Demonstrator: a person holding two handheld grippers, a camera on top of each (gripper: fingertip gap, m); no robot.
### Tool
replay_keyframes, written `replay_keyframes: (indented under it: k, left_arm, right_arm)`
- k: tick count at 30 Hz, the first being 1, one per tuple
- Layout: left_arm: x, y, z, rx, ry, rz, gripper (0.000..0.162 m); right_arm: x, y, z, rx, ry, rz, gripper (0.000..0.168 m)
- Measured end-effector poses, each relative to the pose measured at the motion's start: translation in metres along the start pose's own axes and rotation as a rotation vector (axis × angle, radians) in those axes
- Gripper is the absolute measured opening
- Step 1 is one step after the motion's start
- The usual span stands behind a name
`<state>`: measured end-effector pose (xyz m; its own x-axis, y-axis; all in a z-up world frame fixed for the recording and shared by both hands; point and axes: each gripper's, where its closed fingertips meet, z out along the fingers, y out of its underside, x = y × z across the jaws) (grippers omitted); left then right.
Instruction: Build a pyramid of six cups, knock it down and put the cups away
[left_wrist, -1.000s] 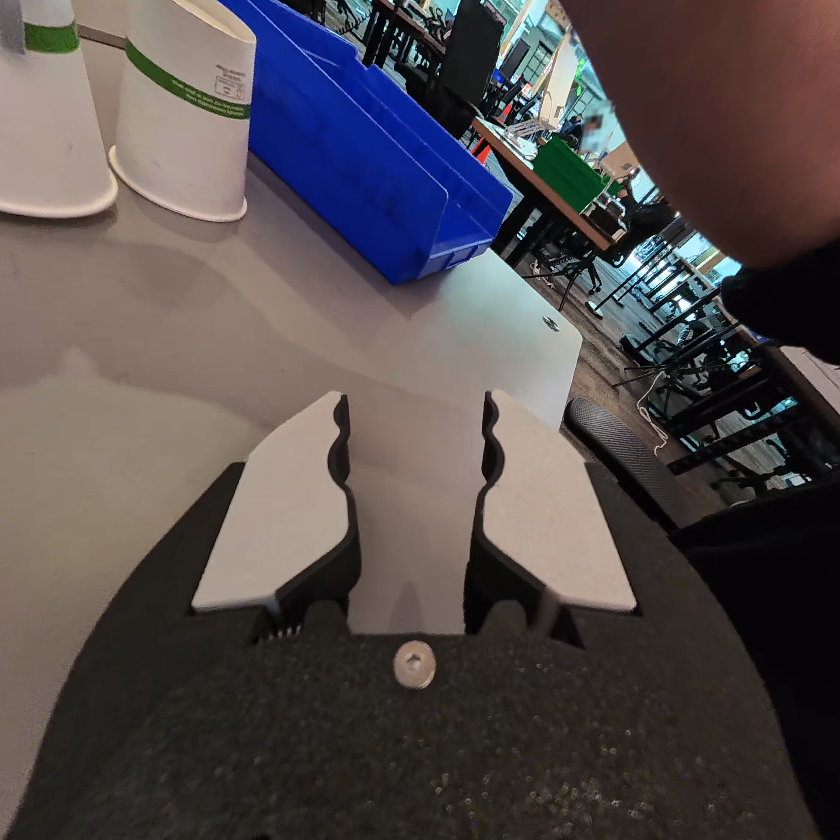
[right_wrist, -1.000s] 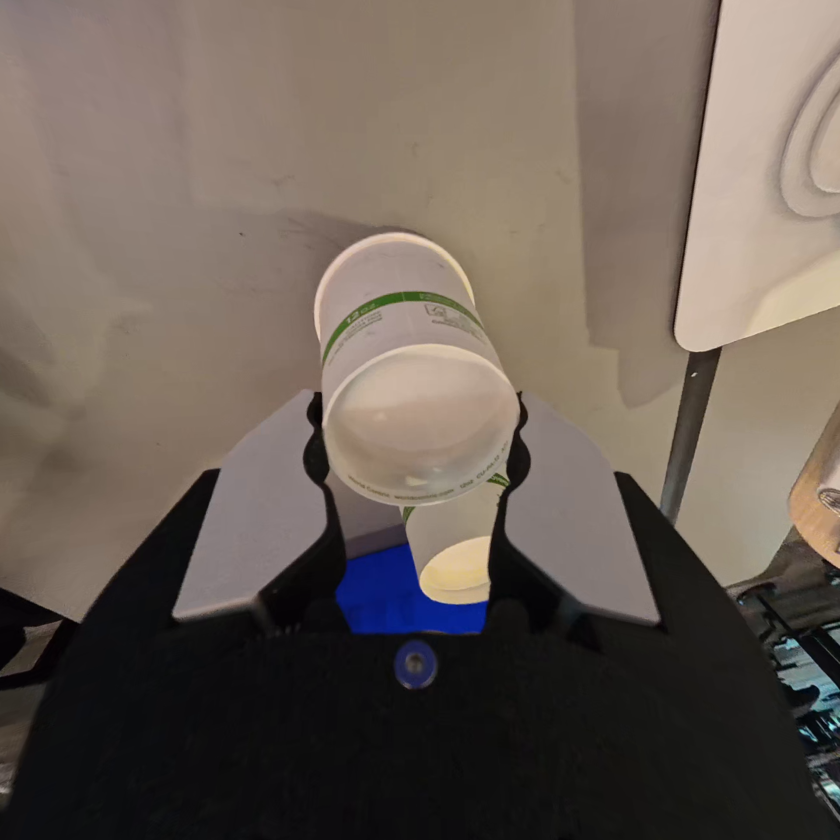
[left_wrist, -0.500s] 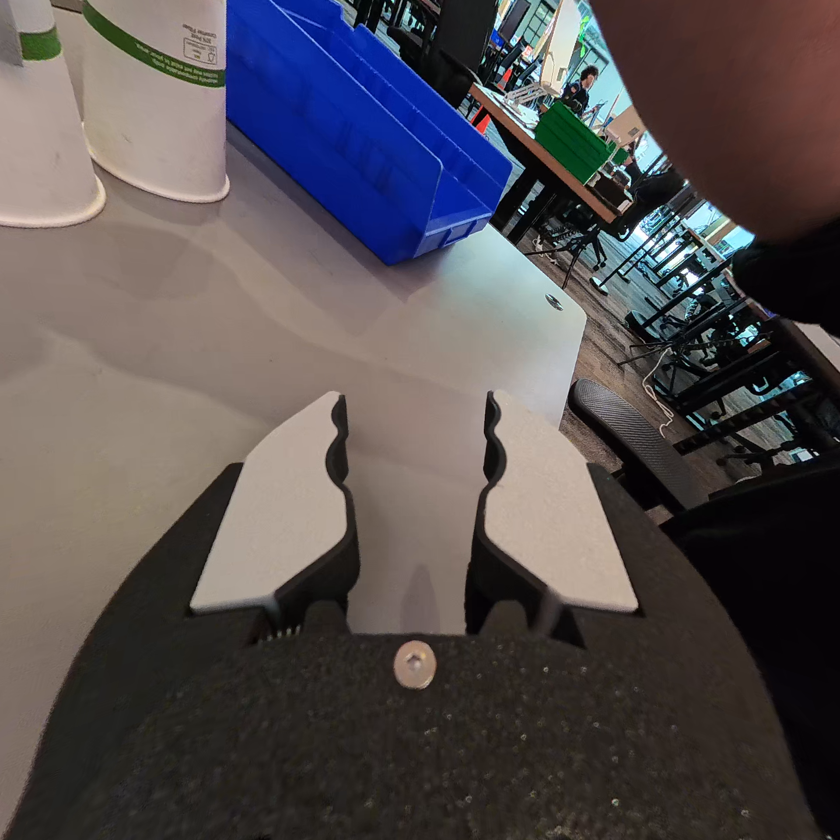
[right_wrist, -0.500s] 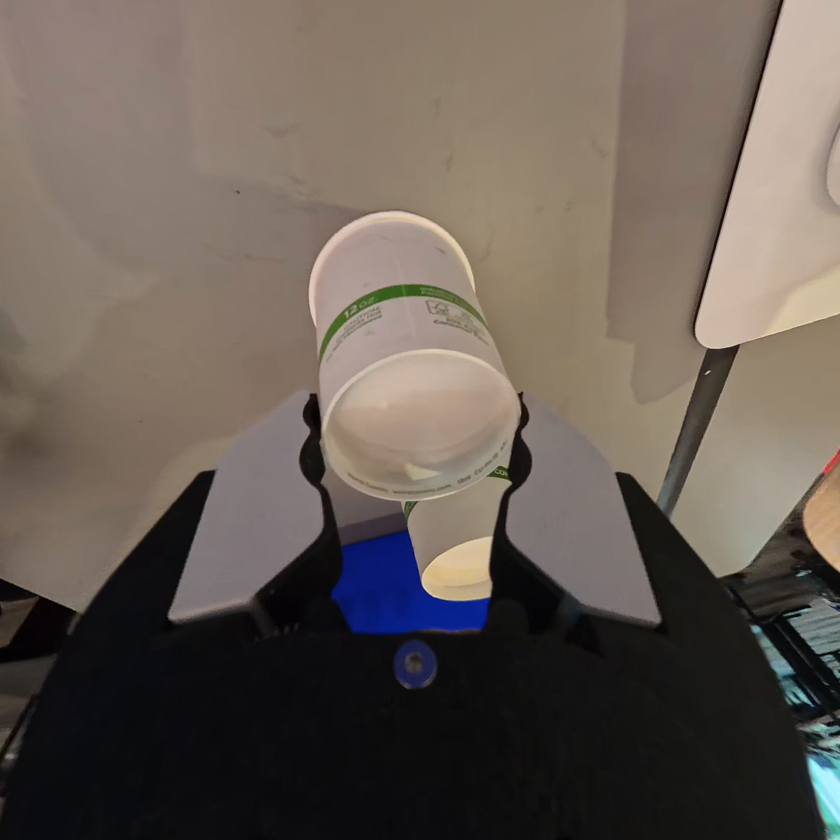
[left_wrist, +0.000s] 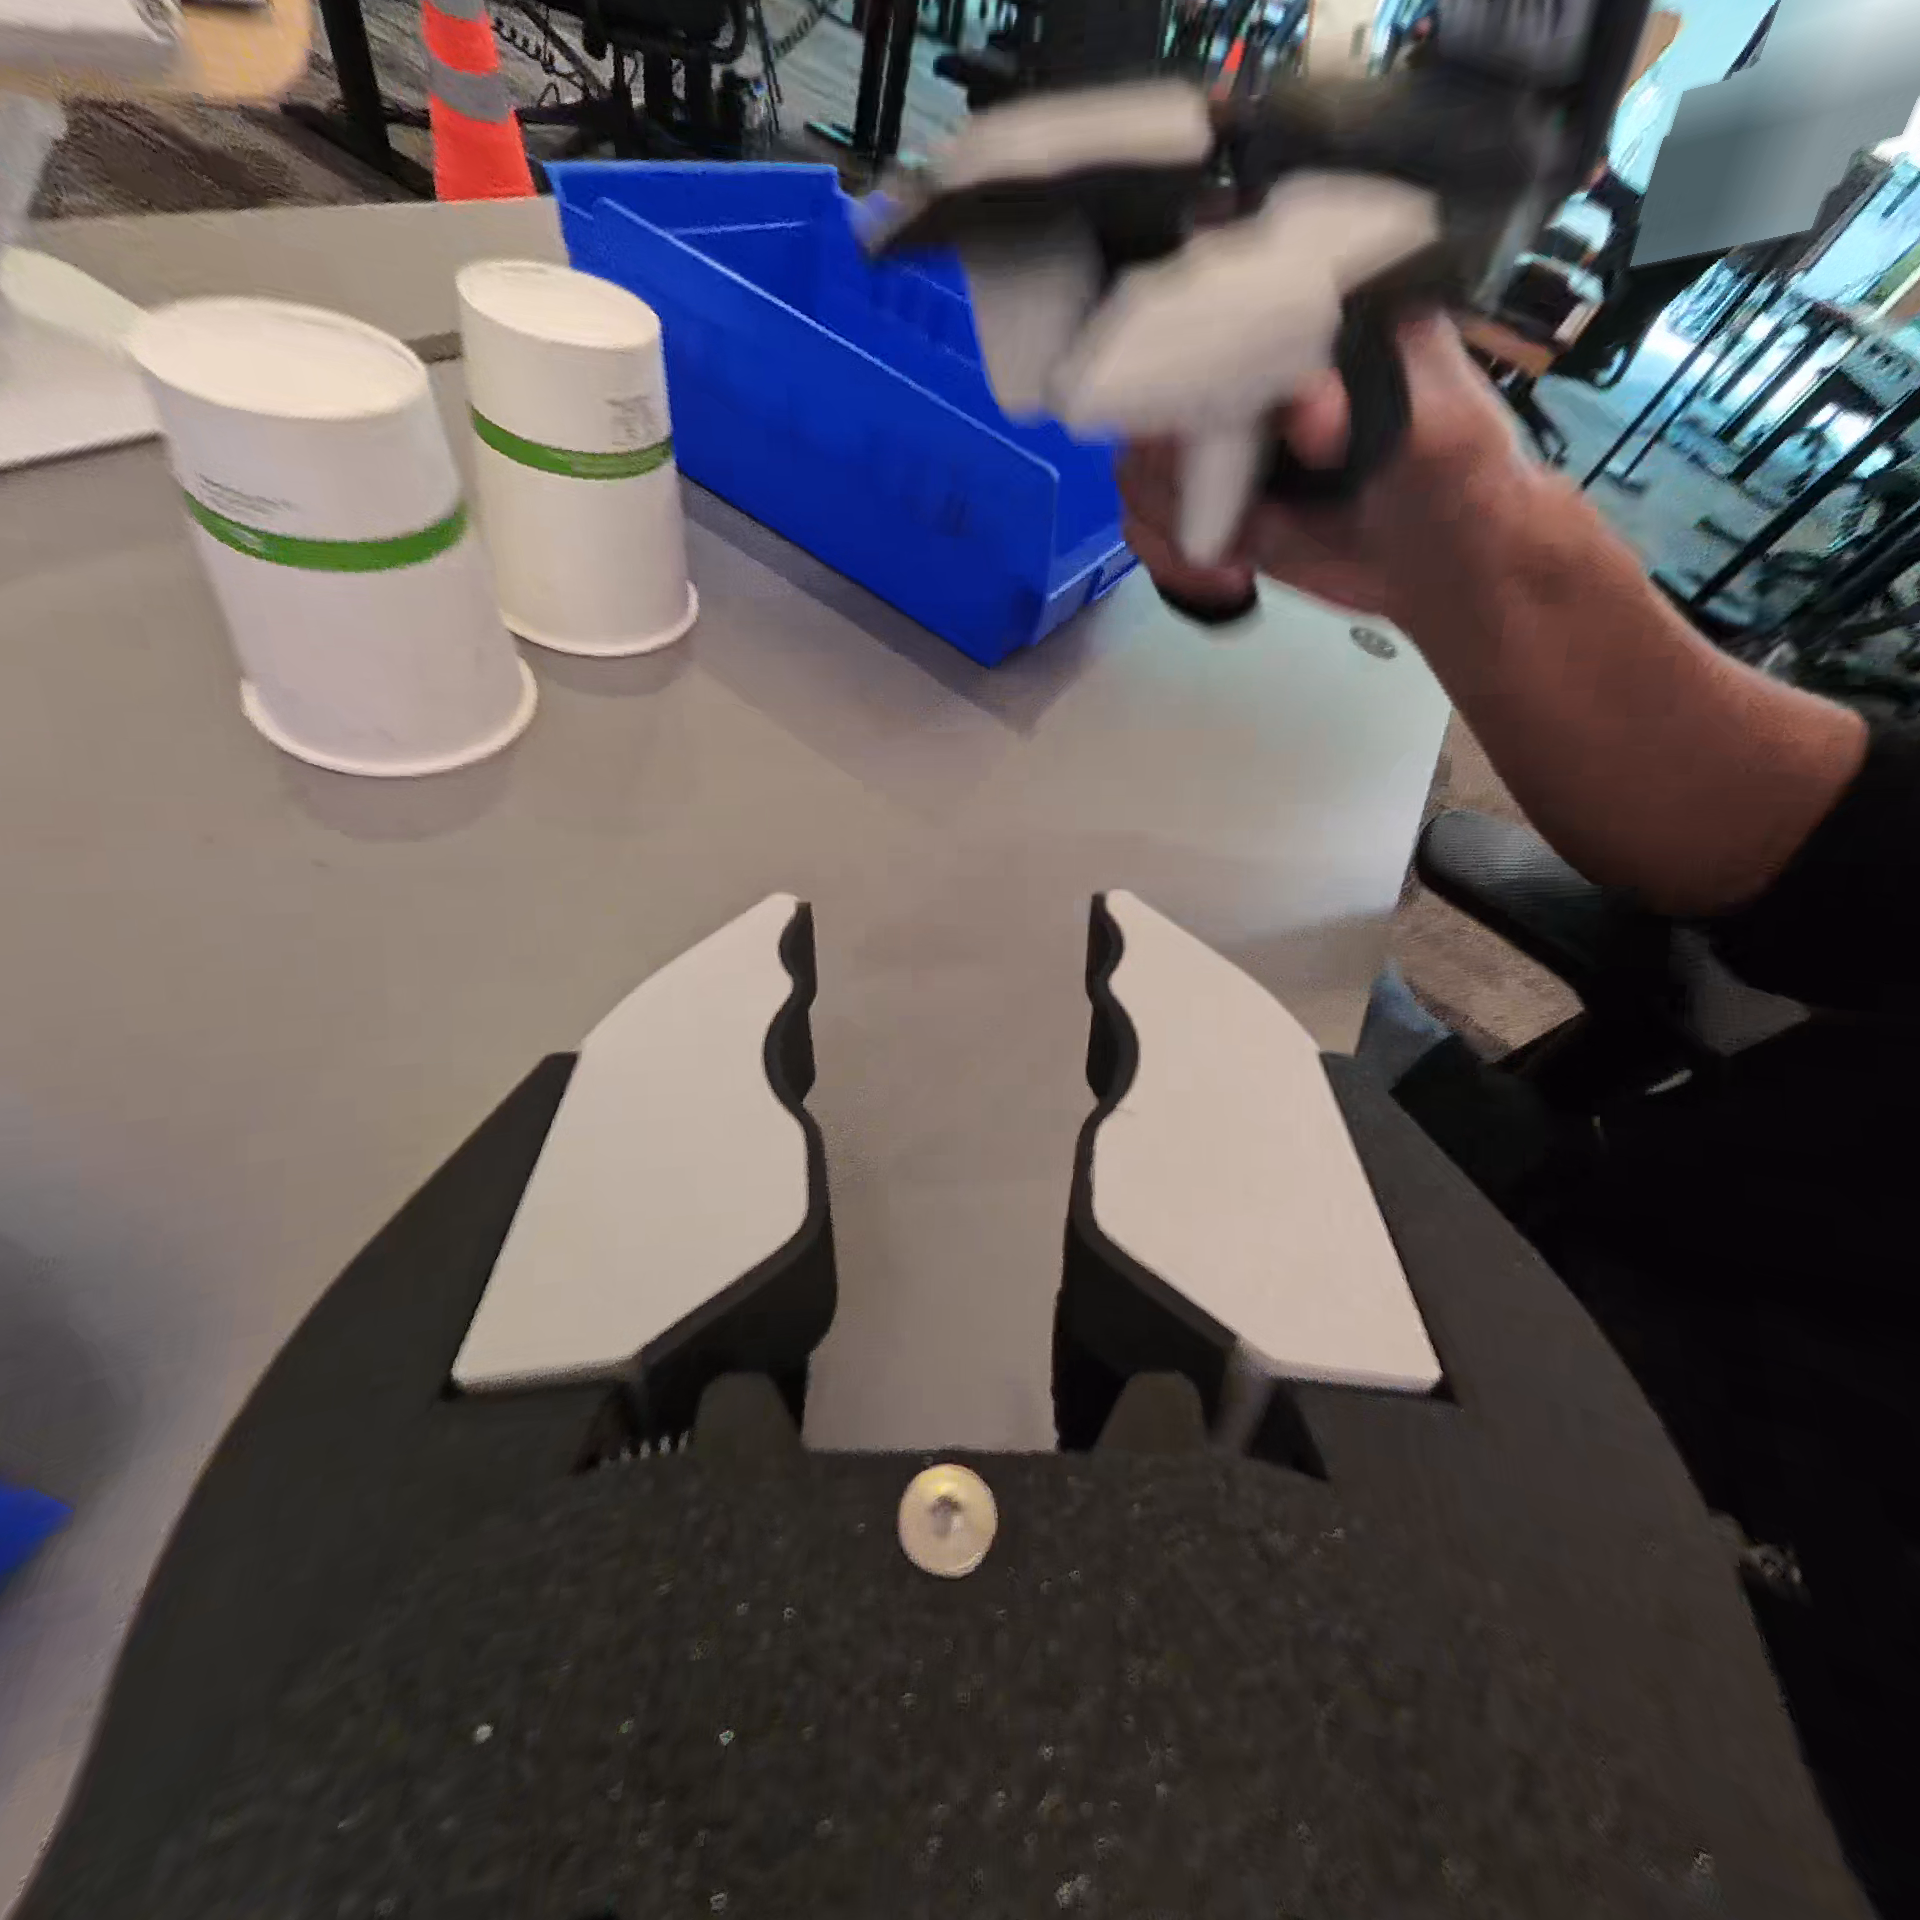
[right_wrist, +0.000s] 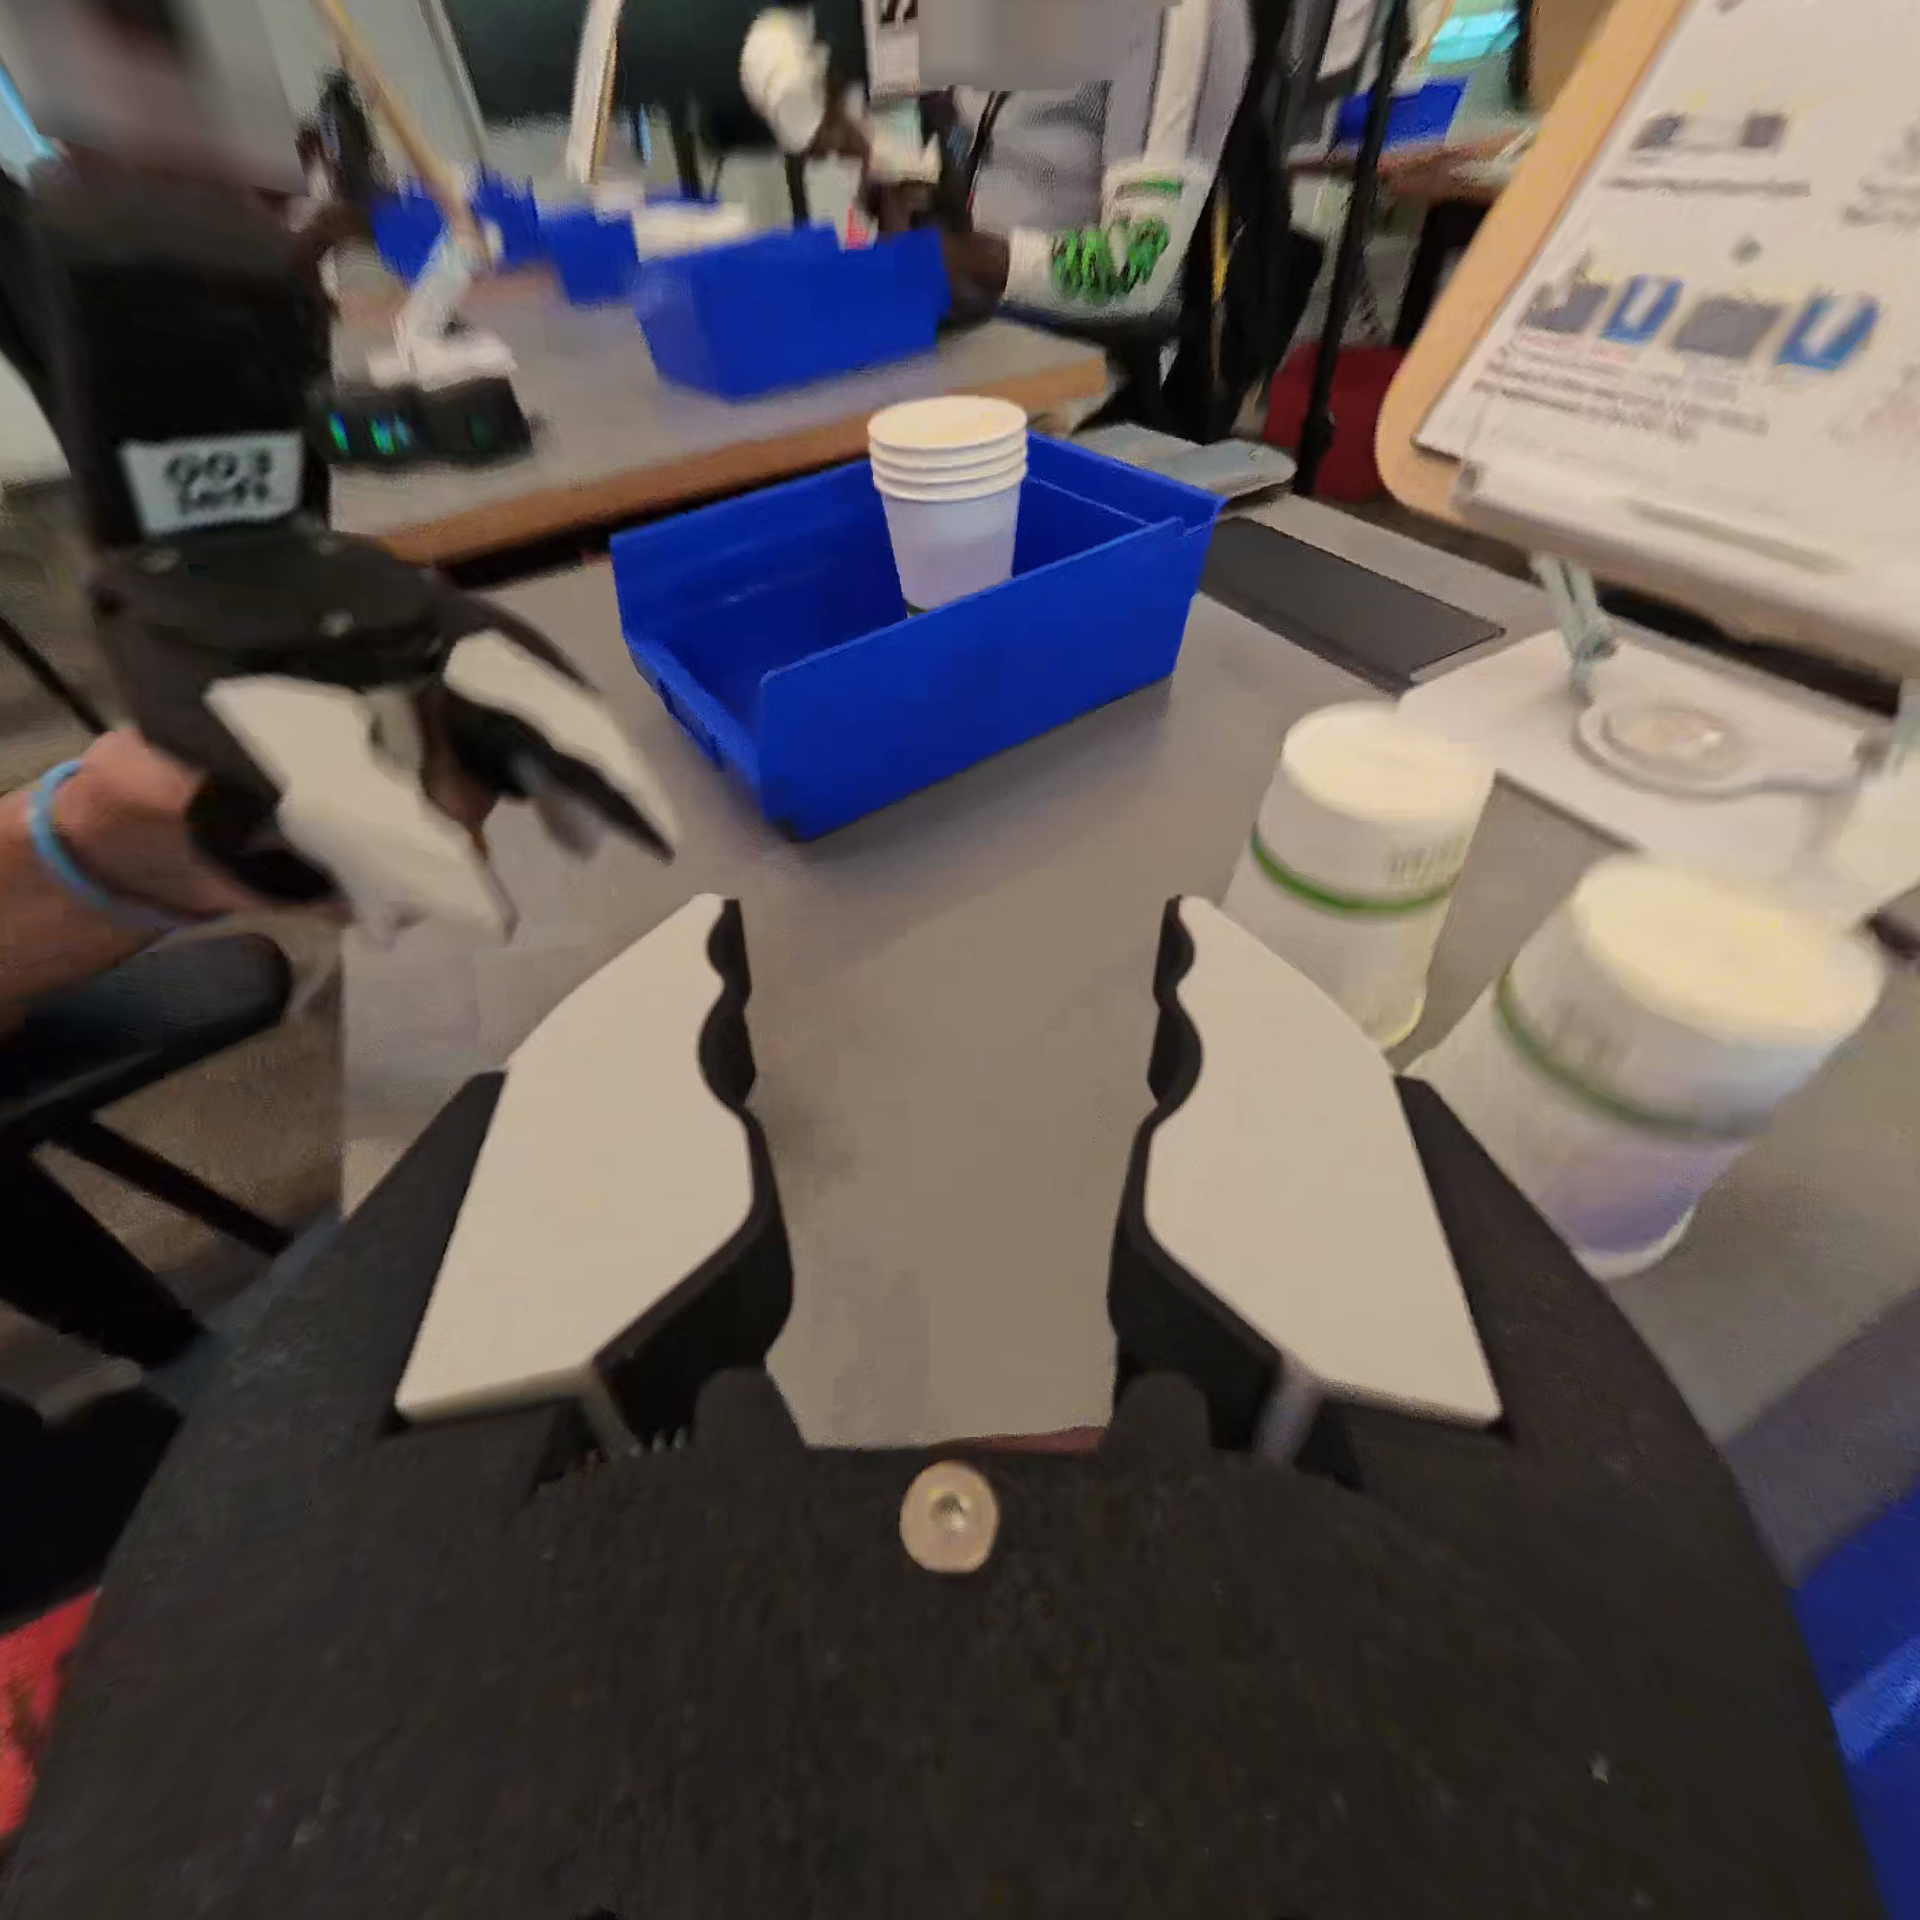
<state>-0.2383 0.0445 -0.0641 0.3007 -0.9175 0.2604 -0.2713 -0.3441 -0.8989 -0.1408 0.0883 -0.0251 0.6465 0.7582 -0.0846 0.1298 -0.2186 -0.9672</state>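
While both pairs of jaws stand apart with nothing between them, only bare grey tabletop (left_wrist: 935, 790) shows in each gap. Between the pale fingers of the left gripper (left_wrist: 948, 914) the opening is moderate; that of the right gripper (right_wrist: 948, 914) is a little wider. Ahead and to the right of the right gripper's jaws stand two upside-down white paper cups with green bands (right_wrist: 1361, 862), just beside each other, the nearer one blurred and partly cut by the fingers' edge. Straight ahead of those jaws sits a blue plastic bin (right_wrist: 935, 707), and in it a nested stack of white paper cups (right_wrist: 948, 499) stands upright, its foot hidden behind the bin's wall. In the left wrist view the same two inverted cups stand ahead and to the left of the jaws, with the bin beyond them; the stack inside cannot be seen there, since the blurred right gripper and the person's hand (left_wrist: 1382, 499) cover that part. A tilted clipboard with printed sheets (right_wrist: 1704, 312) is cut off at the far right.
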Motion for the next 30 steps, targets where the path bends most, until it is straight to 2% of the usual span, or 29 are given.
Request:
replay_keyframes:
  k: [2,5,8,14,18,23,30]
  left_arm:
    - [-0.013,-0.003,-0.010,-0.067,-0.027,0.052,0.048]
    - [-0.045,-0.008,-0.028,-0.156,-0.119,0.156,0.042]
    - [-0.090,-0.017,-0.053,-0.286,-0.220,0.195,0.043]
    - [-0.219,-0.039,-0.128,-0.531,-0.553,0.258,0.039]
    - [-0.280,-0.039,-0.157,-0.659,-0.614,0.214,0.036]
    - [-0.311,-0.042,-0.153,-0.722,-0.580,0.249,0.035]
    - [-0.322,-0.034,-0.130,-0.778,-0.510,0.324,0.022]
  right_arm:
    - [-0.009,0.036,-0.021,0.095,0.038,0.059,0.077]
    - [-0.003,0.073,-0.044,0.091,0.114,0.080,0.079]
    - [0.003,0.073,-0.061,0.174,0.145,0.100,0.075]
    - [0.007,0.079,-0.061,0.150,0.150,-0.009,0.070]
    - [0.002,0.086,-0.049,0.127,0.086,0.046,0.070]
    - [0.001,0.086,-0.045,0.129,0.064,0.090,0.069]
    - [0.011,0.080,-0.052,0.184,0.058,0.199,0.069]
